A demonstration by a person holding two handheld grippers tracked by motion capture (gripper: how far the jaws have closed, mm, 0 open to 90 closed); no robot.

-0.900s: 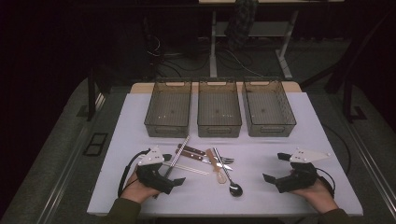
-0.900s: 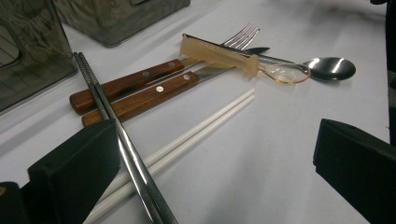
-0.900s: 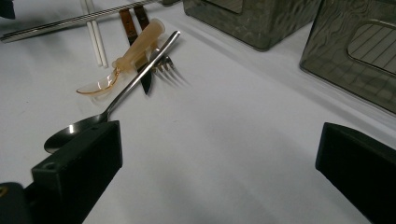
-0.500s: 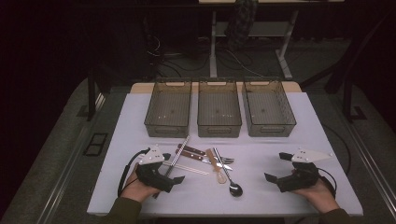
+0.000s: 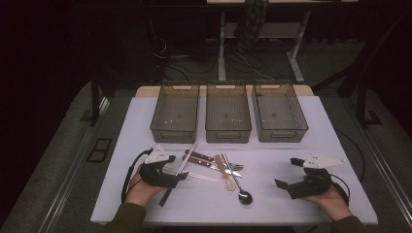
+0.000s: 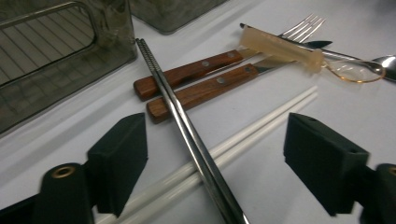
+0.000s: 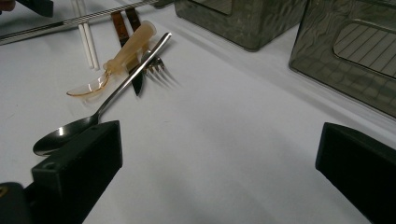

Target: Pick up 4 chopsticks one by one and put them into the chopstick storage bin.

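Silver ribbed chopsticks [image 6: 187,126], white chopsticks [image 6: 261,121], brown-handled knives [image 6: 196,86]

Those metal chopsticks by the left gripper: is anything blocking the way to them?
Nothing visible is. The metal chopsticks lie between the open left gripper's jaws, on top of the white chopsticks, with no pad touching them.

The tabletop [image 5: 301,145] is white and rectangular. Three wire-mesh bins [image 5: 228,114] stand side by side along its far edge. Near the front, left of centre, cutlery lies in a loose cluster: metal chopsticks [image 6: 187,123] crossing white chopsticks [image 6: 261,123], two wooden-handled utensils [image 6: 205,79], a fork [image 6: 303,28], an amber plastic spoon [image 7: 116,60] and a metal spoon [image 7: 93,121]. The front right area carries no cutlery.
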